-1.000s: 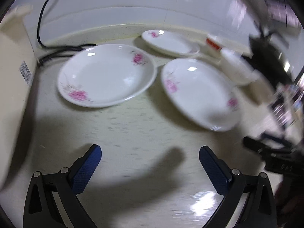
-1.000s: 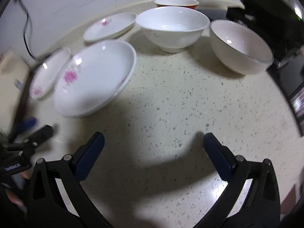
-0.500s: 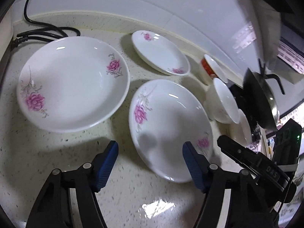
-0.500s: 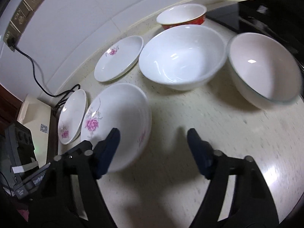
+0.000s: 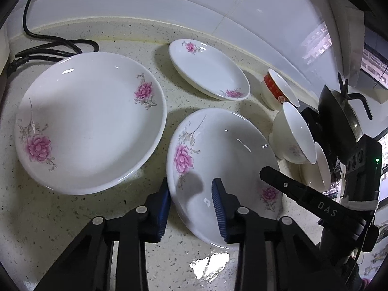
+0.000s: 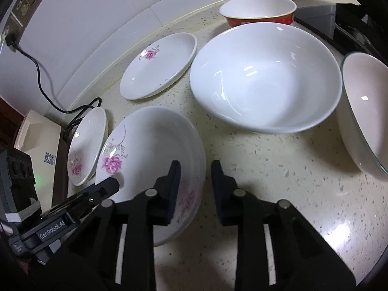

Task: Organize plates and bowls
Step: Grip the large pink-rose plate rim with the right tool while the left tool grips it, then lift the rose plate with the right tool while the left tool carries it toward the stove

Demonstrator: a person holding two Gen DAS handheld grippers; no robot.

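Three white plates with pink flowers lie on the speckled counter. My left gripper [image 5: 191, 194] straddles the left rim of the near plate [image 5: 225, 155], jaws partly closed around it with a gap. My right gripper [image 6: 196, 177] straddles the same plate's [image 6: 150, 145] right rim, also with a gap. The large left plate [image 5: 89, 121] and the small back plate [image 5: 208, 70] lie apart. A large white bowl [image 6: 264, 77], a second white bowl [image 6: 363, 111] and a red bowl [image 6: 259, 9] stand to the right.
A black cable [image 5: 48, 46] lies at the back left by the wall. A cream box [image 6: 36, 143] stands at the left edge. A dark stove with a pan [image 5: 339, 121] sits right of the bowls.
Both grippers moved in onto the near plate from either side and narrowed their jaws around its rim. The plates and bowls have not moved.
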